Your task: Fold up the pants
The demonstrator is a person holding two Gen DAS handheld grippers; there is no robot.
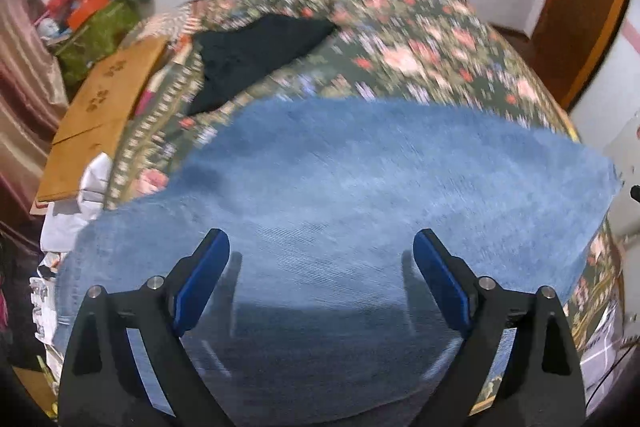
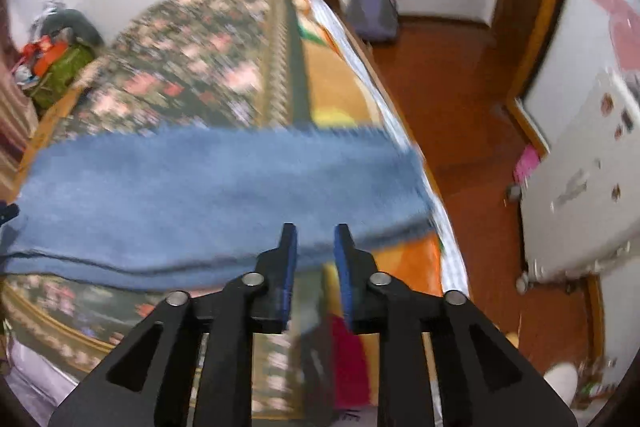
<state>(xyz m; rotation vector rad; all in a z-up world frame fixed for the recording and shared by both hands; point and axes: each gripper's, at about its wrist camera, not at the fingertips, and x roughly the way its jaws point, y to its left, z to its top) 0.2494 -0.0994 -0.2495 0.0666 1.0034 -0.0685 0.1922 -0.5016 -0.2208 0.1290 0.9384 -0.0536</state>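
Observation:
Blue denim pants (image 1: 360, 179) lie flat across a bed with a floral cover (image 1: 400, 39). My left gripper (image 1: 322, 247) is wide open just above the denim, with nothing between its blue pads. In the right wrist view the pants (image 2: 208, 187) lie as a folded band across the bed. My right gripper (image 2: 316, 239) hovers at the near edge of the band, close to its right end. Its jaws stand a small gap apart with nothing held. Both views are motion-blurred.
A dark garment (image 1: 256, 55) lies farther up the bed. A cardboard box (image 1: 104, 115) and a cluttered pile (image 1: 92, 19) stand left of the bed. The wooden floor (image 2: 460, 99), a grey bag (image 2: 374, 9) and a white cabinet (image 2: 580, 179) are on the right.

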